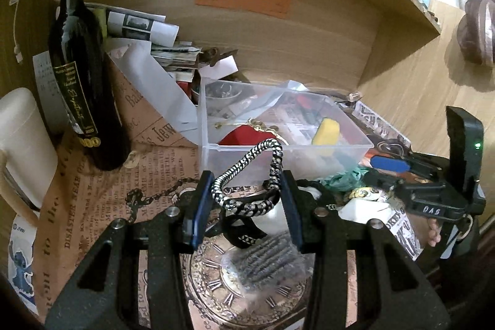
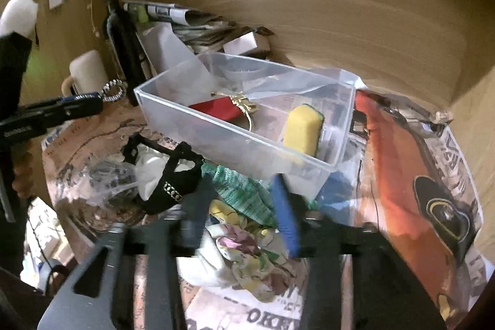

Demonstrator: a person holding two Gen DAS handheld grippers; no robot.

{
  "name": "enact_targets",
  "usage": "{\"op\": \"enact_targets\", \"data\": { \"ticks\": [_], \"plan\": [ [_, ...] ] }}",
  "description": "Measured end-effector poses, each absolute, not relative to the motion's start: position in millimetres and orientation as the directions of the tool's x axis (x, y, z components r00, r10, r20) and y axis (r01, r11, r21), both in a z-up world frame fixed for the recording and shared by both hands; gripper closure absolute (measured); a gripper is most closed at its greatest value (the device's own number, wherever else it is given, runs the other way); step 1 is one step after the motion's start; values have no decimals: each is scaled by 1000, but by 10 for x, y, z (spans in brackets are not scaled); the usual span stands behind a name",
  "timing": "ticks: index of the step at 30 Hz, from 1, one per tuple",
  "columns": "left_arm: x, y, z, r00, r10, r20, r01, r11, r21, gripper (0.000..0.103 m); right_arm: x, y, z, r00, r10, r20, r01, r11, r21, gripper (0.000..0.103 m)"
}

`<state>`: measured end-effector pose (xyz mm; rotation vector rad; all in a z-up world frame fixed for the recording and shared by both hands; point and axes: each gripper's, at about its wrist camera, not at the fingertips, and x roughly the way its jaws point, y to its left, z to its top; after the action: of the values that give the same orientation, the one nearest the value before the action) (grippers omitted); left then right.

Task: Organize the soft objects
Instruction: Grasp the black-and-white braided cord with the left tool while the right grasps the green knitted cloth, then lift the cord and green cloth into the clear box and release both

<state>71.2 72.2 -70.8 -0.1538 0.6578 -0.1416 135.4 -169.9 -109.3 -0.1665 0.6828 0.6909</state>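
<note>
My left gripper [image 1: 247,190] is shut on a black-and-white braided cord loop [image 1: 247,166] and holds it up in front of the clear plastic box [image 1: 213,153]. The cord also shows in the right wrist view [image 2: 115,90], at the left gripper's tip. The box [image 2: 235,141] holds a yellow sponge [image 2: 301,130] and a red pouch with a gold bow [image 2: 216,109]. My right gripper [image 2: 239,197] is open over a green knit cloth [image 2: 244,190] and a floral cloth [image 2: 244,246], just before the box's near wall.
A dark wine bottle [image 1: 82,67] and a white mug [image 1: 21,141] stand at the left. Papers [image 1: 173,51] are piled behind the box. A black strap item [image 2: 173,187] and a plastic bag [image 1: 266,262] lie on the printed paper. Wooden walls enclose the back.
</note>
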Motion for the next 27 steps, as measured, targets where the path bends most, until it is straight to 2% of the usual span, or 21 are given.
{"op": "enact_targets", "data": {
  "ticks": [7, 9, 10, 11, 17, 27],
  "plan": [
    [694, 758, -727, 782, -173, -598, 69, 979, -193, 60, 1529, -1511, -1242, 522, 508, -685, -661, 748, 50, 55],
    [704, 769, -728, 783, -172, -598, 66, 978, -196, 60, 1565, -1499, -1254, 511, 513, -690, -669, 741, 55, 64],
    [708, 769, -727, 783, -172, -597, 65, 979, -196, 60, 1579, -1490, -1260, 500, 518, -694, -677, 734, 60, 73],
    [713, 770, -725, 785, -172, -596, 65, 978, -196, 60, 1588, -1492, -1259, 494, 522, -695, -680, 730, 65, 77],
    [778, 763, -667, 796, -180, -578, 78, 977, -198, 60, 1492, -1566, -1126, 536, 542, -647, -675, 736, 58, 84],
    [1055, 695, -521, 814, -179, -552, 84, 978, -192, 60, 1292, -1766, -551, 638, 590, -495, -665, 746, 31, 85]
  ]
}}
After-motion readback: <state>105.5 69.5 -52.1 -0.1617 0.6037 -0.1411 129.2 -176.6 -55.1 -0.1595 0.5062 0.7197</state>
